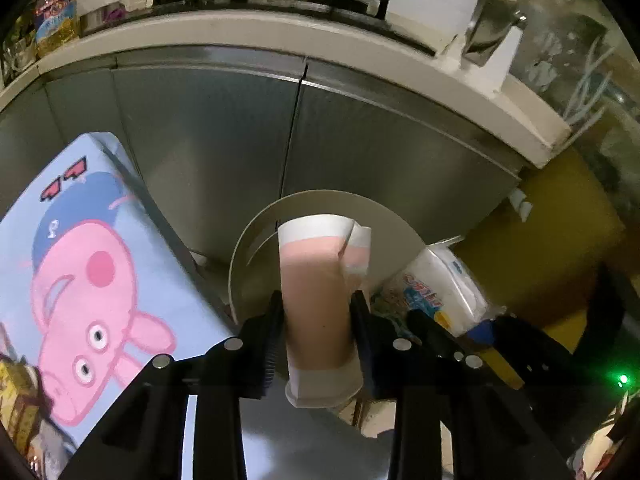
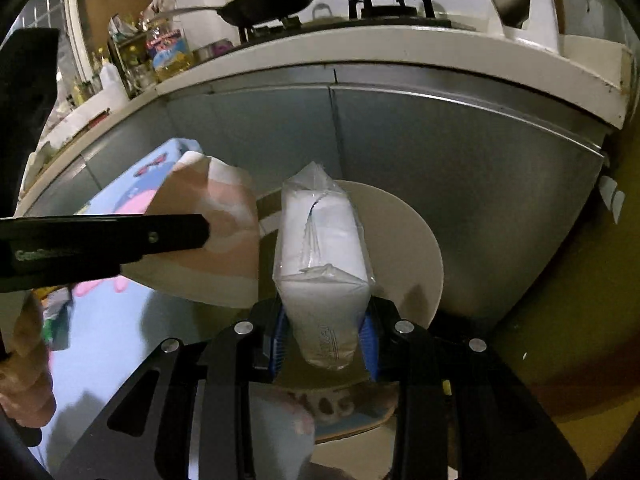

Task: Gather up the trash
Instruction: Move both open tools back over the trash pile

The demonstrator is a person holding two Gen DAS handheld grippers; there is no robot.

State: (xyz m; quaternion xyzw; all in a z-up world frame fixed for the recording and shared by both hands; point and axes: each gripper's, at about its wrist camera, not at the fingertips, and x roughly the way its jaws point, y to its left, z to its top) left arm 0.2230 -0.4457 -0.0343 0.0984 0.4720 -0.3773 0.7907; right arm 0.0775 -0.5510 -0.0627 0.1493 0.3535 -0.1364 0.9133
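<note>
Left gripper [image 1: 318, 312]: jaws narrow, black pads pressing both flanks of a pink paper cup with white bands at rim and base [image 1: 316, 300]. Cup lies along the fingers, one white end toward 12 o'clock, the other toward 6. A dent or fold shows near its far end at 1 o'clock.

Right gripper [image 2: 326, 328]: jaws narrow, blue-padded fingers [image 2: 370, 338] clamped on a white pack of tissues in clear plastic wrap [image 2: 322, 256]. The pack juts toward 12 o'clock; its wrap is crumpled at the far tip.

In the right wrist view the left gripper comes in from 9 o'clock as a black bar, its cup just beside the tissue pack at 10 o'clock; I can't tell if they touch. A hand [image 2: 24, 372] shows at 8 o'clock, low on the edge.

Behind both loads: a round beige bin lid or rim [image 1: 400, 220], exact form unclear. At 9 o'clock in the left wrist view, a light-blue board printed with a pink cartoon pig in a blue cap [image 1: 80, 272]. Grey metal cabinet doors [image 1: 224, 140] fill 12 o'clock, under a white countertop edge [image 1: 280, 30] carrying dark pans on a stove.
</note>
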